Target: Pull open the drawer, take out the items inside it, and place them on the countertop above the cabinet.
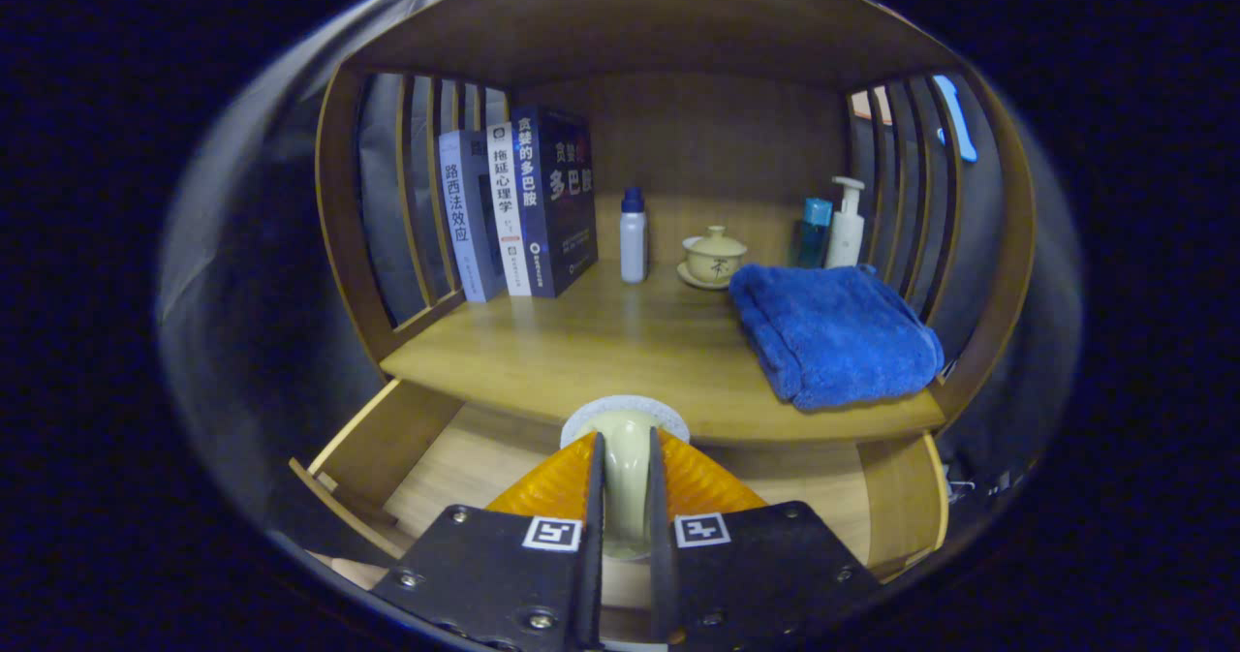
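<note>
Tongs: the gripper (625,478) has its two fingers drawn close together, both pressing on the sides of a pale cream, smooth-sided round item with a white rim (626,439), so it holds that item.

Held item: it sits between the fingers, its white rim just past the fingertips; whether it is a small cup or a bottle I cannot tell.

Drawer: the light wooden drawer (387,444) lies pulled open below and to both sides of the fingers; its bare plywood floor shows left and right of them, and no other item shows on the visible floor. The part under the gripper is hidden.

Countertop: the wooden countertop above the cabinet (591,352) starts just beyond the held item, its front edge right behind the white rim.

On the countertop, ahead right: a folded blue terry towel (833,337).

Farther back: a small white bottle with a blue cap (633,235), a cream lidded teacup on a saucer (714,257), and a row of upright books (523,206) to the left.

Progress: by my reading, the drawer is open and an item is lifted; setting it on the countertop is left.
</note>
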Motion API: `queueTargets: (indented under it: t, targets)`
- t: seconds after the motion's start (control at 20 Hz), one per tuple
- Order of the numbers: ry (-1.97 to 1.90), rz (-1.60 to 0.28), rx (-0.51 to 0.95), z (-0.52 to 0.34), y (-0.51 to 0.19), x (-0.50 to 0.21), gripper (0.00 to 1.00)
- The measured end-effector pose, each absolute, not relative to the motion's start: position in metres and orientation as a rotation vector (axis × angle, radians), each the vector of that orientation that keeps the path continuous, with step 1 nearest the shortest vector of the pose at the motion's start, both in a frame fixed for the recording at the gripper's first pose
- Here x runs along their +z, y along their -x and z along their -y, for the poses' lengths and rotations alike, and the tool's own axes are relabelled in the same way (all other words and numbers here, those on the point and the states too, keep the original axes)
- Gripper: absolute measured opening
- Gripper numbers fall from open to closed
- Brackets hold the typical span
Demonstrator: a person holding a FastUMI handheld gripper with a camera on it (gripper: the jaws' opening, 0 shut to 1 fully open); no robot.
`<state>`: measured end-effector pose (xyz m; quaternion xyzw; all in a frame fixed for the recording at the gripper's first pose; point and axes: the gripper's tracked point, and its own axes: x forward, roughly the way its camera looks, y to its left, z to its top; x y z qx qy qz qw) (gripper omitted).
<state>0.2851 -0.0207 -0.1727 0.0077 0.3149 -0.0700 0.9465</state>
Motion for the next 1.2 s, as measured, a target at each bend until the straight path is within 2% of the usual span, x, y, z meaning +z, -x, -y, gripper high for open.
queueTargets:
  t: [0.3,1.2]
  targets:
    - [0.043,-0.574,-0.186,0.025,-0.319,-0.168,0.21]
    - [0.020,-0.565,-0.303,0.042,-0.392,-0.191,0.21]
